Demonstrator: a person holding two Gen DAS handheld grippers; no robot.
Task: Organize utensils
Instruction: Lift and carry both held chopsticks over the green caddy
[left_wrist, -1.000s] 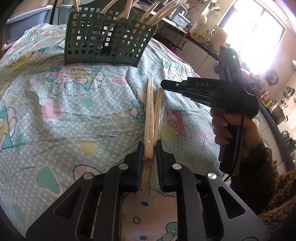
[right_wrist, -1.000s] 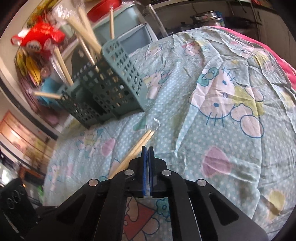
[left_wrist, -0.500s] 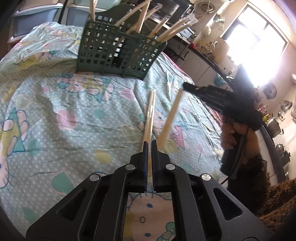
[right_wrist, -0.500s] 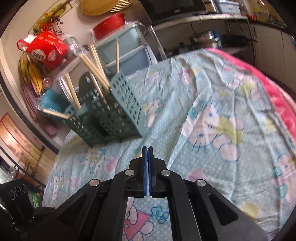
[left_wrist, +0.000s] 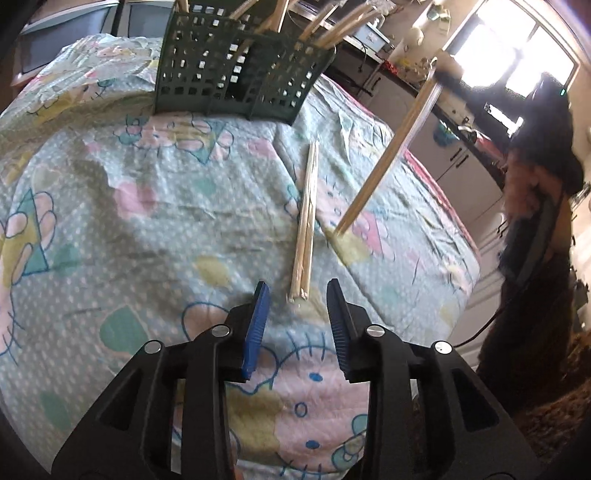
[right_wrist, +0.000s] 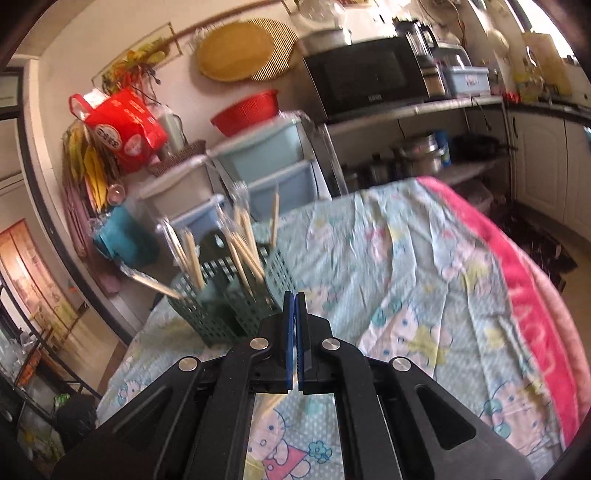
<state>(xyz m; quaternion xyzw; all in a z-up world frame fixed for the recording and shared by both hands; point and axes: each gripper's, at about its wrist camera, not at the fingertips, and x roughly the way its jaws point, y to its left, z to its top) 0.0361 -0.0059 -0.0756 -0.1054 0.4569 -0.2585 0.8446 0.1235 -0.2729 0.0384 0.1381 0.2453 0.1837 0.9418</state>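
A bare pair of wooden chopsticks (left_wrist: 306, 221) lies on the cartoon-print cloth. Its near end sits between the parting blue pads of my left gripper (left_wrist: 297, 293), whose jaws are opening and touch nothing. To the right, a wrapped pair of chopsticks (left_wrist: 391, 155) slants up from just above the cloth into my right gripper (left_wrist: 443, 72), which is raised and blurred. In the right wrist view that gripper (right_wrist: 294, 295) is shut, the wrapped pair hanging under it, mostly hidden. The dark green lattice caddy (left_wrist: 236, 74) (right_wrist: 236, 306) stands at the far end, holding several chopsticks.
The cloth-covered table (left_wrist: 110, 221) drops off on the right along a pink border (right_wrist: 535, 295). A person's hand and fuzzy brown sleeve (left_wrist: 535, 192) fill the right side. Plastic drawers (right_wrist: 266, 162) and a shelf with a microwave (right_wrist: 369, 74) stand behind the caddy.
My left gripper closed on the bare chopsticks, then let go, and its jaws have parted. The right gripper rose with the wrapped pair, tilting it steeply up off the cloth.
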